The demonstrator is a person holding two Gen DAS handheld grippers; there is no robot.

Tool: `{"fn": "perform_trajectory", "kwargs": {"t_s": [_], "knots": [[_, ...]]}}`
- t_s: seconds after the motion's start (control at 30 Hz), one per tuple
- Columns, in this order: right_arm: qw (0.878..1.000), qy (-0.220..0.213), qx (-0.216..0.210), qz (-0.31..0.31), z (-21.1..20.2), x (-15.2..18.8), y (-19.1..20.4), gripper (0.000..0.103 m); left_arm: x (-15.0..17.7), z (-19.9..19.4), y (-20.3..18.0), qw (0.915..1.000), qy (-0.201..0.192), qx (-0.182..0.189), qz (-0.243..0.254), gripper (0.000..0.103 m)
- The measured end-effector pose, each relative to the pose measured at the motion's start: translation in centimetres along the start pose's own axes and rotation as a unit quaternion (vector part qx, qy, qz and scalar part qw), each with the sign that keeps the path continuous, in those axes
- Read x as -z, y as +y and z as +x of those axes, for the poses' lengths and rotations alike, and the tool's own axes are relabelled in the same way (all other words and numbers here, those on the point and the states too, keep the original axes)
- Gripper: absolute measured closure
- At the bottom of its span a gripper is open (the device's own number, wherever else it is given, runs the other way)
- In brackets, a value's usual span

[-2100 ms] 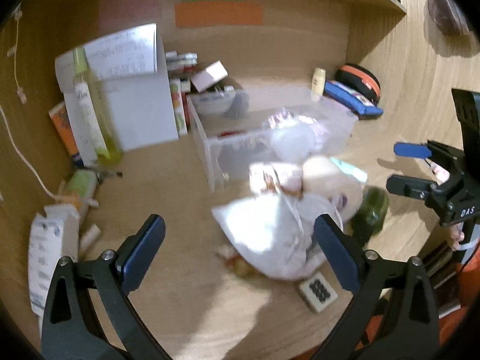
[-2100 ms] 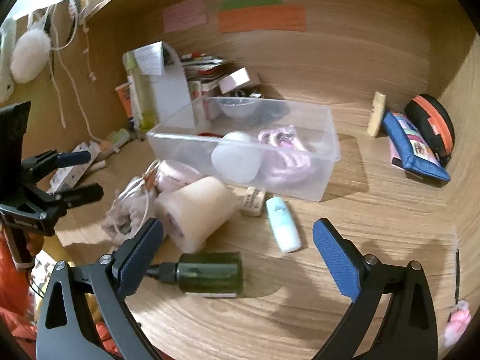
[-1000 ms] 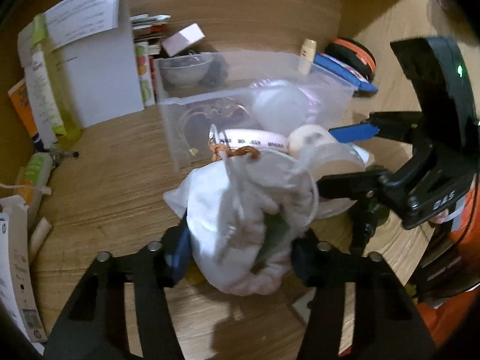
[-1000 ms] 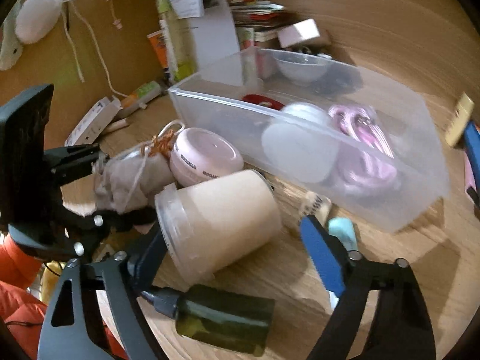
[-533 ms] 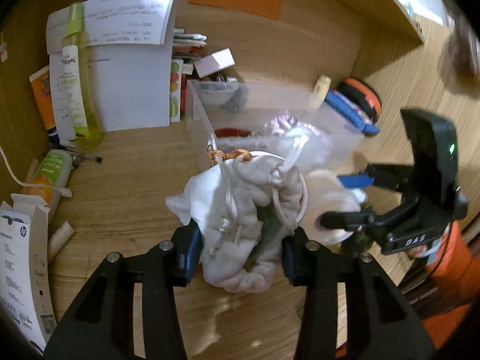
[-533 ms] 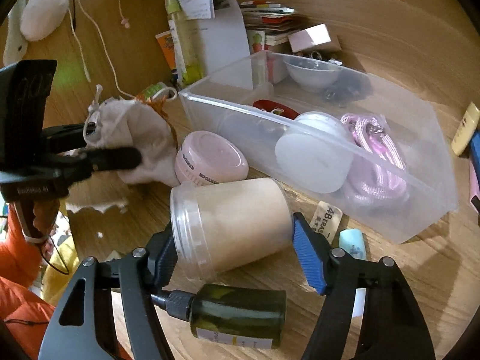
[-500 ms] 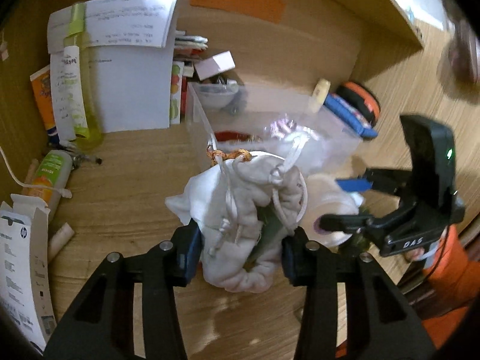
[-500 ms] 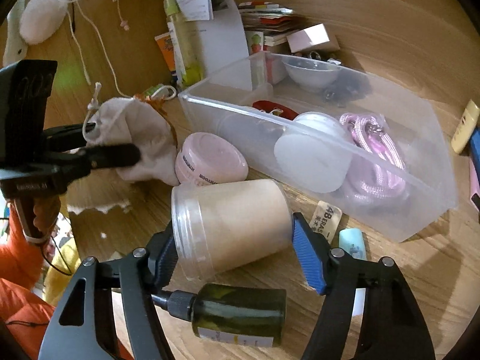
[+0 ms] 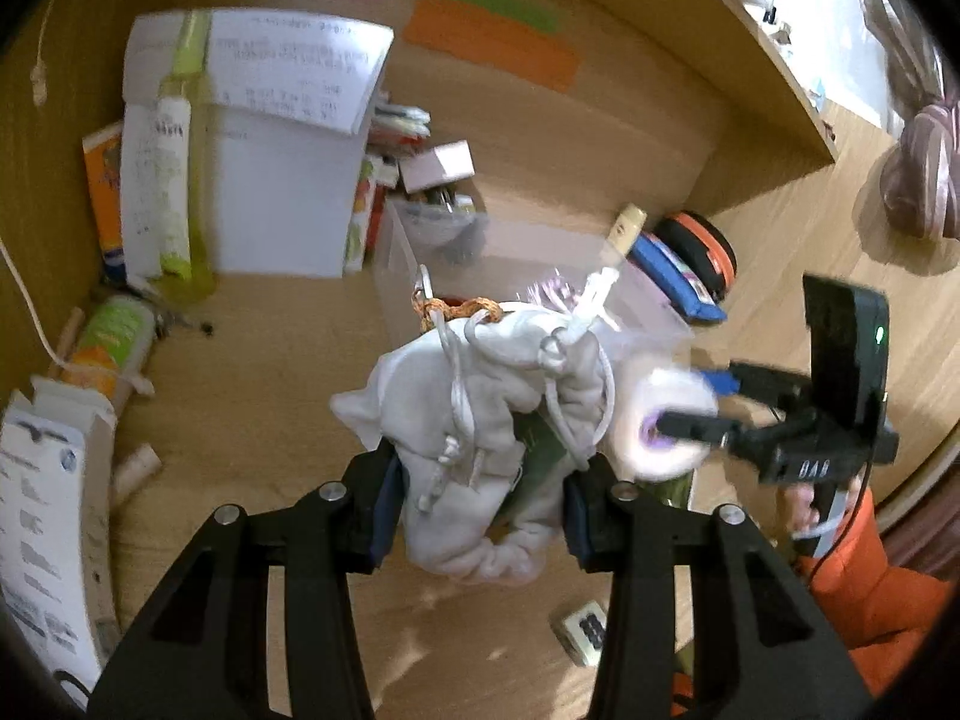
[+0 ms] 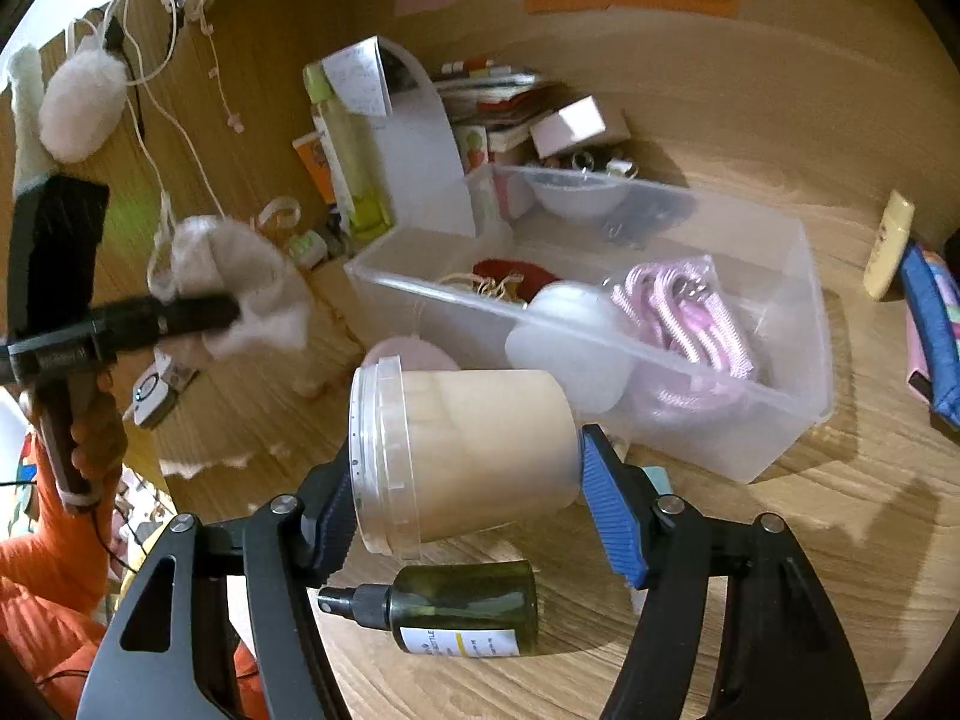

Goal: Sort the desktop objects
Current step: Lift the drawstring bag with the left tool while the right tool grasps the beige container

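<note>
My left gripper (image 9: pixel 480 498) is shut on a white drawstring cloth pouch (image 9: pixel 480 420) and holds it in the air above the desk; it also shows in the right wrist view (image 10: pixel 240 294). My right gripper (image 10: pixel 462 486) is shut on a beige plastic tub (image 10: pixel 462 450) with a clear lid, held on its side above the desk; the tub also shows in the left wrist view (image 9: pixel 666 426). A clear plastic storage bin (image 10: pixel 804 312) behind holds a pink cord, a white round container and a bowl.
A dark green spray bottle (image 10: pixel 462 606) lies on the desk under the tub. A pink round jar (image 10: pixel 402 354) sits by the bin. A blue pouch (image 10: pixel 930 324), a small tube (image 10: pixel 888 246), papers and bottles (image 9: pixel 174 180) stand around the back wall.
Both grippers closed on their objects and lifted them. The pouch has risen further off the desk, and the tub has come up off the desk with the right gripper.
</note>
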State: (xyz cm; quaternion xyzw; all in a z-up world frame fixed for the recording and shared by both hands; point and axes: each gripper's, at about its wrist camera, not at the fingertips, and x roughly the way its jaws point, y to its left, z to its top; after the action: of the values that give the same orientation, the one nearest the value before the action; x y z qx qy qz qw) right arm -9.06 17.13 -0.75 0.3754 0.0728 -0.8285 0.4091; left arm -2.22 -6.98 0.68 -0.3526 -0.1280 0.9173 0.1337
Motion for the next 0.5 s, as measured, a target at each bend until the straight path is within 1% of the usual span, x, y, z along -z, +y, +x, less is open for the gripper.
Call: {"fn": "perform_trajectory", "kwargs": {"t_s": [0.13, 0.27, 0.33, 0.4, 0.5], "knots": [[1.000, -0.014, 0.004, 0.003, -1.1, -0.4, -0.1, 0.039, 1.4, 1.3, -0.4, 0.9992, 0.037, 0.013, -0.001, 0.059], [1.000, -0.023, 0.010, 0.006, -1.8, -0.5, -0.3, 0.039, 3.0, 2.8, -0.8, 0.9960, 0.085, 0.030, -0.004, 0.059], [1.000, -0.024, 0.013, 0.007, -2.1, -0.5, -0.4, 0.039, 3.5, 3.1, -1.3, 0.9945, 0.096, 0.041, -0.003, 0.059], [1.000, -0.026, 0.014, 0.010, -2.2, -0.5, -0.6, 0.039, 3.8, 3.1, -2.0, 0.9939, 0.095, 0.055, -0.001, 0.059], [0.999, -0.030, 0.017, 0.017, -2.4, -0.6, -0.9, 0.039, 3.9, 3.3, -3.1, 0.9898, 0.096, 0.105, -0.006, 0.059]]}}
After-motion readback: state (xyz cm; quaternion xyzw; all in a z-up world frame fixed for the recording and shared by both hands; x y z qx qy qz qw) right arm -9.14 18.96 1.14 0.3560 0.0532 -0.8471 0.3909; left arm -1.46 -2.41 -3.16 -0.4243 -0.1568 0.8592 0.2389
